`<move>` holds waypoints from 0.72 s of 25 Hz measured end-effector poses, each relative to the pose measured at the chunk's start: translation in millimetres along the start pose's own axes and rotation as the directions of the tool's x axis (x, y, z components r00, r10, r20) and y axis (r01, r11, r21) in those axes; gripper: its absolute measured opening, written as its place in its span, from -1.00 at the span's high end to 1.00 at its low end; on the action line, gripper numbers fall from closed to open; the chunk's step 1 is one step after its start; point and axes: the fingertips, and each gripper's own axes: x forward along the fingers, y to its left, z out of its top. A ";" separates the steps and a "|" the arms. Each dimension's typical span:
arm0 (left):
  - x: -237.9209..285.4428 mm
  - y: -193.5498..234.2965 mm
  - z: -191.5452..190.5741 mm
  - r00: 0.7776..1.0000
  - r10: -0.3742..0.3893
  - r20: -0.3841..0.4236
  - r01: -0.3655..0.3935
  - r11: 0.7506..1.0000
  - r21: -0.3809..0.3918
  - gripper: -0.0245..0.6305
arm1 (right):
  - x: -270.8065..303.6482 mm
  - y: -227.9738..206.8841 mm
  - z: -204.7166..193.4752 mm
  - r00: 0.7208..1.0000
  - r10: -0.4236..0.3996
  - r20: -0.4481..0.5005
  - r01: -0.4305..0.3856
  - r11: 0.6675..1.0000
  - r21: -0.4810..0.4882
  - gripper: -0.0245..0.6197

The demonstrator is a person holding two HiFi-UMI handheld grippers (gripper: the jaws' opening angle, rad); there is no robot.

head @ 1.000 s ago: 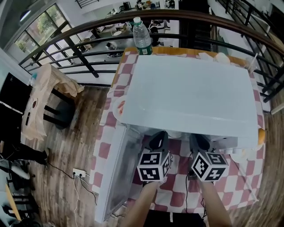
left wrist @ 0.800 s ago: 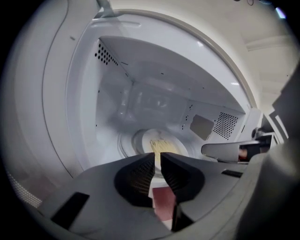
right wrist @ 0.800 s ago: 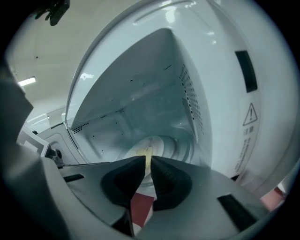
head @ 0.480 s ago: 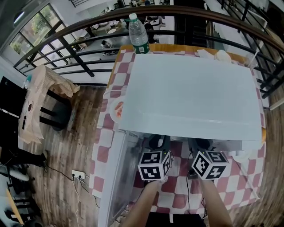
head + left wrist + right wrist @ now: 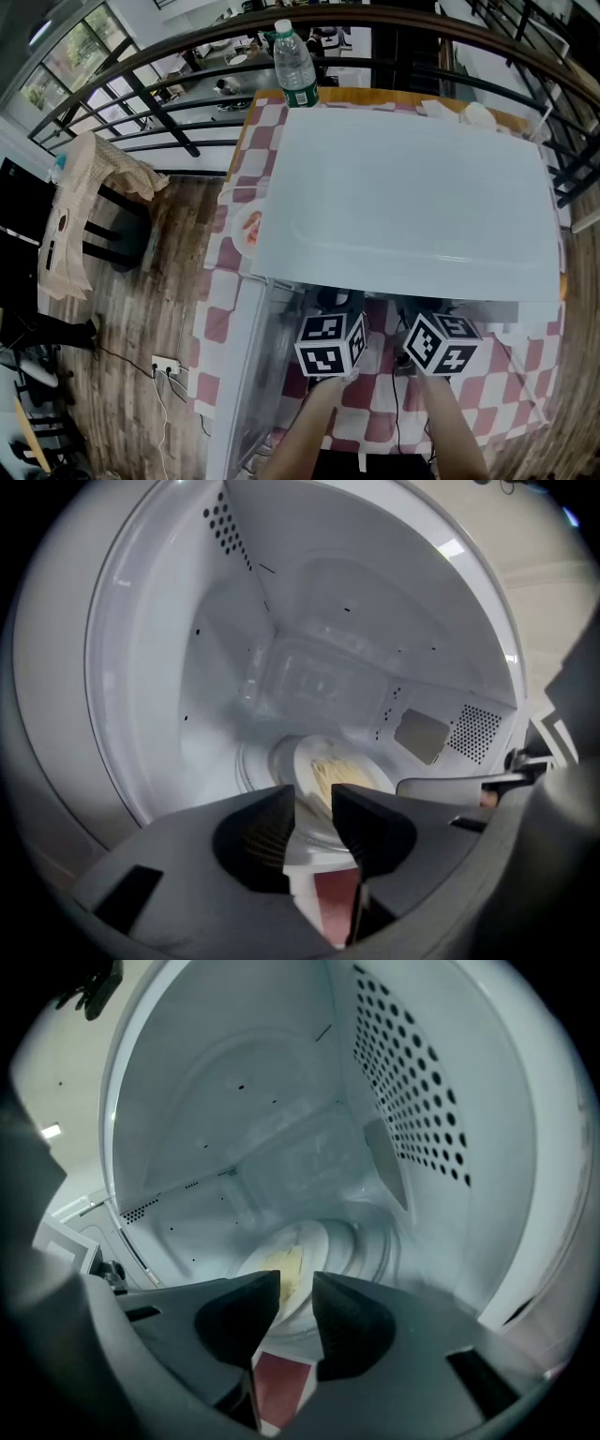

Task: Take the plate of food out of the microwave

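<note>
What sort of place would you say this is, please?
Probably a casual dining or break area, seemingly on an upper level: a microwave stands on a checked tablecloth, with a water bottle behind it and a black railing beyond.

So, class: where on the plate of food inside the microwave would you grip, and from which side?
Probably its near rim, from the open front: the plate lies flat in the microwave, whose walls close off the other sides, and the food sits mid-plate, leaving the rim bare.
</note>
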 end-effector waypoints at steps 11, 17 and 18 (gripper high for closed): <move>8.5 -1.8 -1.8 1.000 0.000 -0.002 0.000 1.000 -0.008 0.49 | 9.4 -1.9 -6.7 1.000 -0.007 -0.027 0.007 1.000 0.008 0.52; 9.4 -3.5 -1.6 1.000 -0.005 0.007 0.005 1.000 -0.021 0.54 | 9.6 0.3 -6.7 0.999 0.033 -0.032 -0.032 0.999 0.031 0.65; 9.1 -3.5 -1.7 1.000 -0.006 0.006 0.006 1.000 -0.023 0.56 | 9.5 0.0 -6.3 0.999 0.039 -0.031 -0.038 0.999 0.036 0.69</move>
